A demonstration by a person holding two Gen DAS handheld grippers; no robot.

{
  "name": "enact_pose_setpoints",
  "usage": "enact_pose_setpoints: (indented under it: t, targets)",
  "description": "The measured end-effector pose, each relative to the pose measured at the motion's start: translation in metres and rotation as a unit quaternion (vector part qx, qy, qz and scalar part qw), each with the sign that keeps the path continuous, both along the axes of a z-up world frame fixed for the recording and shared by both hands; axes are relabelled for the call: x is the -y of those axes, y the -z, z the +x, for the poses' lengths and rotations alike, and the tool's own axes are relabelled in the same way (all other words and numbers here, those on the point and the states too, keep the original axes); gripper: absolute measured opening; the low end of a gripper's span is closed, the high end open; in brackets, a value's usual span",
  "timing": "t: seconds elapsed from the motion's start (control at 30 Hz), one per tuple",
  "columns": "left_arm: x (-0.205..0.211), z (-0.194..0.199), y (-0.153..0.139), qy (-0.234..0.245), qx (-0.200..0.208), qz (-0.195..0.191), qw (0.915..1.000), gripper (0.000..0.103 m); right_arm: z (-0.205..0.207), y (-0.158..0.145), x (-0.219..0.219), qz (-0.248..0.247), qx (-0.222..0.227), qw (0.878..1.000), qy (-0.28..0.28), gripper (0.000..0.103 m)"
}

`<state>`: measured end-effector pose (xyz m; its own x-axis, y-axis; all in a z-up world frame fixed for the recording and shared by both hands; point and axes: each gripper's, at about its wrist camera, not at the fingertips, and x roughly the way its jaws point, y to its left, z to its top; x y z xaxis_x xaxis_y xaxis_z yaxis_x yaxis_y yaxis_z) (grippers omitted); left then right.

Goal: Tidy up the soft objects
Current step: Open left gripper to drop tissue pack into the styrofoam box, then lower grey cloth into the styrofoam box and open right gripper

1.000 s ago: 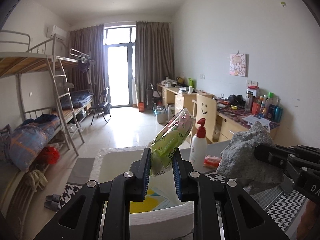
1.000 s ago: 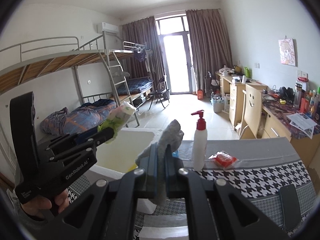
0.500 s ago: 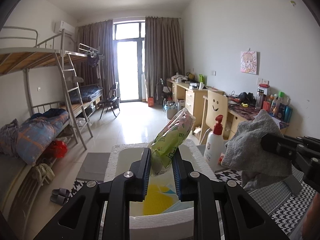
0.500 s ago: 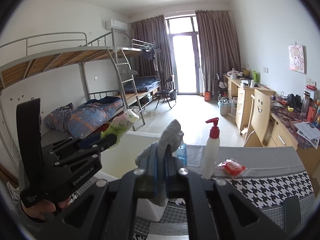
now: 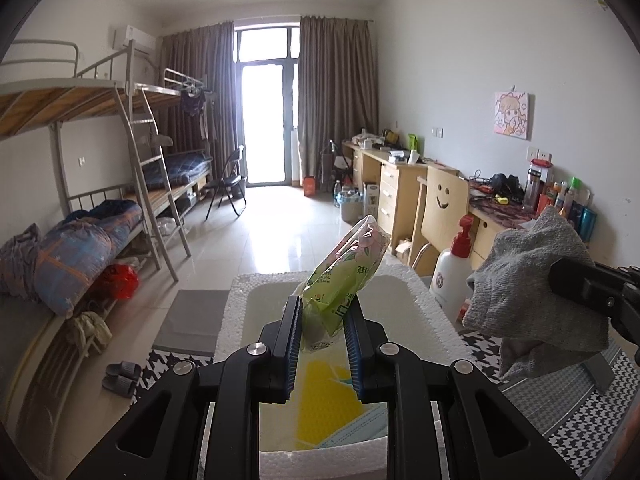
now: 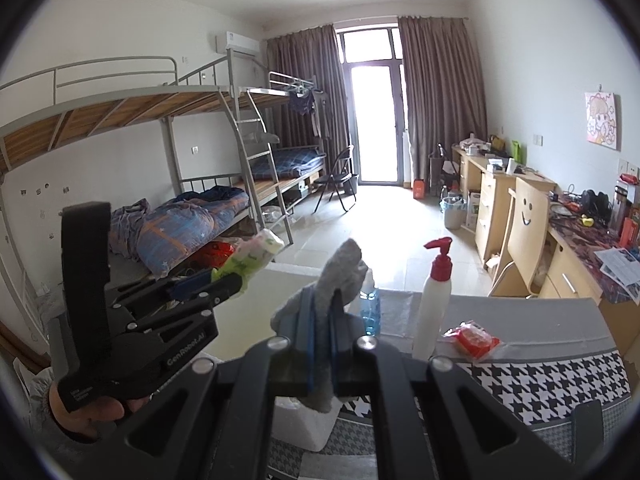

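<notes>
- Left gripper (image 5: 322, 322): pointing forward and a little down over the white foam box (image 5: 236, 308). Jaws narrowed onto a green packet (image 5: 340, 276), pinched at its lower end; the packet leans up toward 1 o'clock above the box.
- In the right wrist view the left gripper (image 6: 224, 286) enters from 9 o'clock, the packet (image 6: 250, 256) sticking out of its tip. A hand (image 6: 86, 416) grips its handle at 8 o'clock; only part of the hand shows, dark at the lens edge.
- Right gripper (image 6: 322, 336): aimed forward, slightly down, jaws fully closed on a grey cloth (image 6: 340, 268). The cloth bunches above the fingers and a tail hangs below them.
- In the left wrist view the cloth (image 5: 532, 284) sits at 3 o'clock, just beside the box's right rim; the right gripper's body is cut off by the frame edge.
- Inside the box: something yellow (image 5: 320, 392) and a pale blue item at the near wall, largely hidden behind the left gripper's fingers; cannot tell what they are.
- On the table (image 6: 540, 384), houndstooth cover: white pump bottle (image 6: 434, 304), red packet (image 6: 474, 338) beside it at 3 o'clock, blue bottle (image 6: 370, 312) partly hidden behind the cloth.
</notes>
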<state>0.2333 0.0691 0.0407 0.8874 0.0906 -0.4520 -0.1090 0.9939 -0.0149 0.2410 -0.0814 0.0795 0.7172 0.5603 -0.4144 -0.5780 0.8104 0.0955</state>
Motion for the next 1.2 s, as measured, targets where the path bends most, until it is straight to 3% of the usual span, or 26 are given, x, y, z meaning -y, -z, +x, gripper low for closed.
enact_pose_setpoints:
  t: [0.17,0.33,0.43,0.6,1.2]
  targets:
    - [-0.005,0.006,0.005,0.000,-0.015,-0.001,0.9999,0.023,0.004,0.001,-0.003,-0.002,-0.003,1.000,-0.001,0.008]
    - [-0.002,0.005,0.008,0.006,-0.020,0.008,0.9997,0.035,0.004,0.002,-0.005,-0.003,-0.004,1.000,0.001,0.008]
    - [-0.001,0.002,0.006,0.004,-0.012,0.012,0.9998,0.070,0.006,0.003,-0.005,-0.004,-0.007,1.000,0.003,0.008]
    - [-0.002,-0.009,0.001,-0.009,0.012,0.015,0.9998,0.099,0.008,0.003,-0.004,-0.004,-0.010,1.000,0.004,0.008]
    - [-0.027,-0.037,-0.005,-0.061,0.033,0.005,0.9976,0.102,0.005,-0.001,-0.019,-0.007,0.001,1.000,-0.018,0.008]
